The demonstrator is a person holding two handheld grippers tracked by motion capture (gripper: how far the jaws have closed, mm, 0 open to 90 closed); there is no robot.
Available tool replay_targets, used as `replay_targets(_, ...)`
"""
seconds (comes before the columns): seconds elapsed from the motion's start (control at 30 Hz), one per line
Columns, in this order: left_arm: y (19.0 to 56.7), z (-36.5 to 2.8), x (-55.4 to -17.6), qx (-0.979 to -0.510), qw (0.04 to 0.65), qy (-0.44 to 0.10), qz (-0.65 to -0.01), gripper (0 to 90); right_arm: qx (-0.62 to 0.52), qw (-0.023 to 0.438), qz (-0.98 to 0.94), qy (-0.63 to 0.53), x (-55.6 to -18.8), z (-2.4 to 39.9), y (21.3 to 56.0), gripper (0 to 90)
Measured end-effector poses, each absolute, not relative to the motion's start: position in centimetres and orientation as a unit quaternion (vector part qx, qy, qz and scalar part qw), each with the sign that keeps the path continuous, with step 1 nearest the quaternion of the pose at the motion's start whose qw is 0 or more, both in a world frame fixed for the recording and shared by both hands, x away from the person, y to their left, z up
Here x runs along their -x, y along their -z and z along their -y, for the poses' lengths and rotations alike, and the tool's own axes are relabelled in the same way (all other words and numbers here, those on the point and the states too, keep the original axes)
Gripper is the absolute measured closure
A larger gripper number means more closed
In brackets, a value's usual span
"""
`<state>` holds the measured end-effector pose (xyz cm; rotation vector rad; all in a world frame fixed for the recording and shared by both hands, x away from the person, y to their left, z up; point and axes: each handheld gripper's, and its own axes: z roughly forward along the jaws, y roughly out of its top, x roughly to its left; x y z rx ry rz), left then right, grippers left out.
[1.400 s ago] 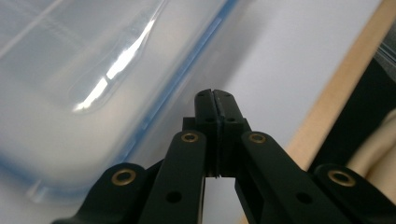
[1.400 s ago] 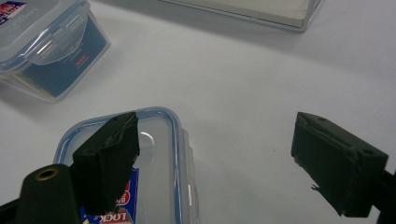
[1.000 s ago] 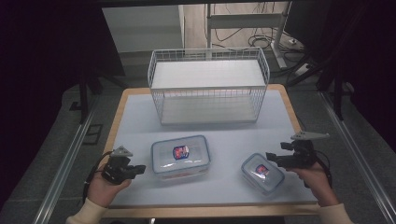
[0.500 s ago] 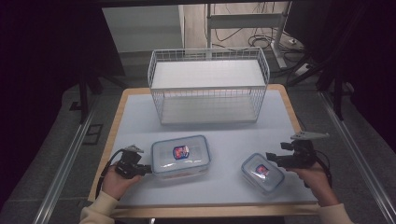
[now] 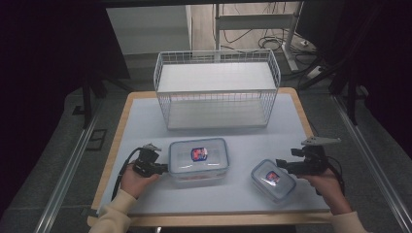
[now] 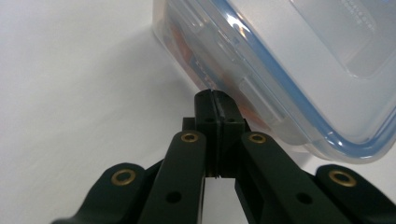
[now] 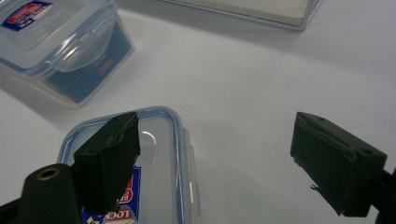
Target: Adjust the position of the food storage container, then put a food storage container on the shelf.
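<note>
On the white desk (image 5: 145, 121) with a wooden border there are two clear plastic boxes with blue-edged snap lids and one white wire basket (image 5: 217, 89). The basket stands near the far edge of the desk, in the middle. The larger clear rectangular box (image 5: 198, 160) lies in the near half, a little left of the centre. The smaller clear box (image 5: 273, 179) lies close to the near right corner, turned a little. Each lid carries one red and blue label.

Two black hand-held grippers are at work, one in each hand. The left gripper (image 5: 164, 168) lies low at the left short side of the larger box; in the left gripper view its two jaws are pressed together with nothing between them, and their tips (image 6: 214, 95) are touching or almost touching the side latch of this box. The right gripper (image 5: 281, 164) hovers at the far right edge of the smaller box; its jaws stand wide apart and grasp nothing.
</note>
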<state>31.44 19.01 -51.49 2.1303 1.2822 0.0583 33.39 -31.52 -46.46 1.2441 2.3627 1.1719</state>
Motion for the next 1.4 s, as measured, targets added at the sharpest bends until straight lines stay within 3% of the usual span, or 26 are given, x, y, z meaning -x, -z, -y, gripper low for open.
replay_targets(0.4, 51.4, -15.4, -33.7, -0.822, 0.327, -0.015, -0.467, 90.0, -0.418, 0.099, -0.798, -0.423, -33.2, 30.5, 45.8, 14.8)
replay_targets(0.67, 51.4, -15.6, -33.7, -0.819, 0.335, -0.014, -0.465, 89.4, -0.416, 0.086, -0.796, -0.431, -33.4, 29.0, 45.5, 14.0)
replay_targets(0.83, 50.5, -17.8, -32.9, -0.801, 0.353, -0.037, -0.482, 86.8, -0.406, 0.085, -0.802, -0.431, -33.2, 28.1, 45.2, 13.6)
replay_targets(0.9, 50.3, -18.4, -32.5, -0.796, 0.359, -0.043, -0.486, 81.4, -0.404, 0.084, -0.801, -0.434, -33.2, 27.9, 44.9, 13.3)
replay_targets(1.13, 49.0, -19.3, -32.0, -0.758, 0.399, -0.045, -0.514, 28.1, -0.41, 0.076, -0.797, -0.438, -33.3, 27.1, 44.7, 13.1)
replay_targets(1.23, 48.5, -19.2, -32.3, -0.746, 0.418, -0.022, -0.518, 16.6, -0.405, 0.069, -0.803, -0.432, -33.5, 26.3, 44.9, 12.4)
replay_targets(1.4, 49.0, -18.3, -33.1, -0.742, 0.42, 0.012, -0.523, 12.3, -0.4, 0.04, -0.814, -0.42, -34.1, 23.8, 45.3, 10.5)
